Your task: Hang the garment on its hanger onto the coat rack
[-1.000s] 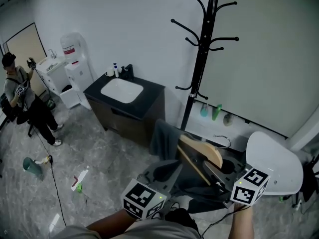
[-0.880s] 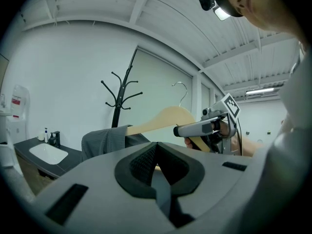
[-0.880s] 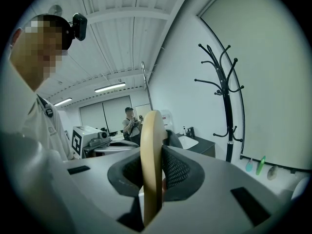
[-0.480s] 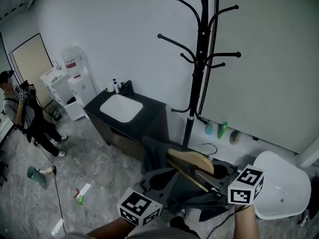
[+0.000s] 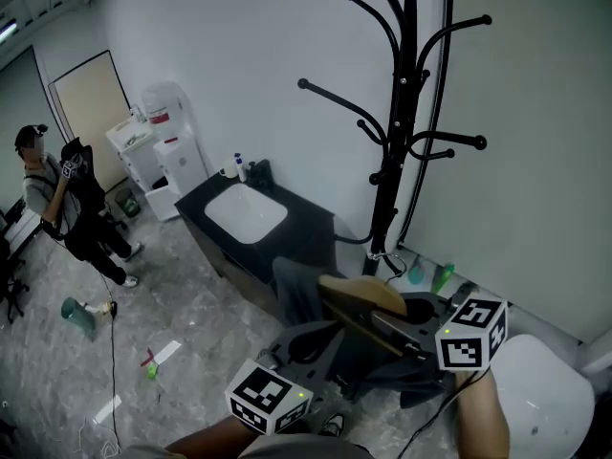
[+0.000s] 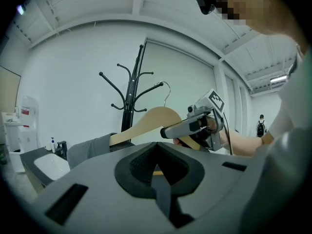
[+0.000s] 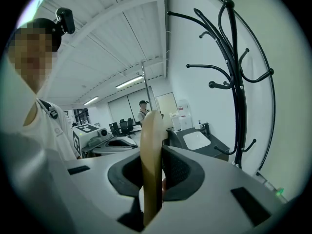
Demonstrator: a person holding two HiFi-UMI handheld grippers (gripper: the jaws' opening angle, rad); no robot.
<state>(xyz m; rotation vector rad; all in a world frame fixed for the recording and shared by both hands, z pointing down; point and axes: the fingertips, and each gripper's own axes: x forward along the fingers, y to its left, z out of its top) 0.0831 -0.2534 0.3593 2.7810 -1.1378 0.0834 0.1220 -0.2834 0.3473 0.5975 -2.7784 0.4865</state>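
Head view: coat rack [image 5: 406,113] is seen by the wall, its foot hidden behind garment [image 5: 293,291], which is draped on wooden hanger [image 5: 368,296], held clear of the rack's hooks. Hanger is clamped edge-on by right gripper [image 7: 153,179]. Left gripper [image 6: 156,172] is pinched nearly together on its bar (only a tan sliver visible).

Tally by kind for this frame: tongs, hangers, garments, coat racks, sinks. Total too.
tongs: 2 (left tongs, right tongs)
hanger: 1
garment: 1
coat rack: 1
sink: 1
Total: 6
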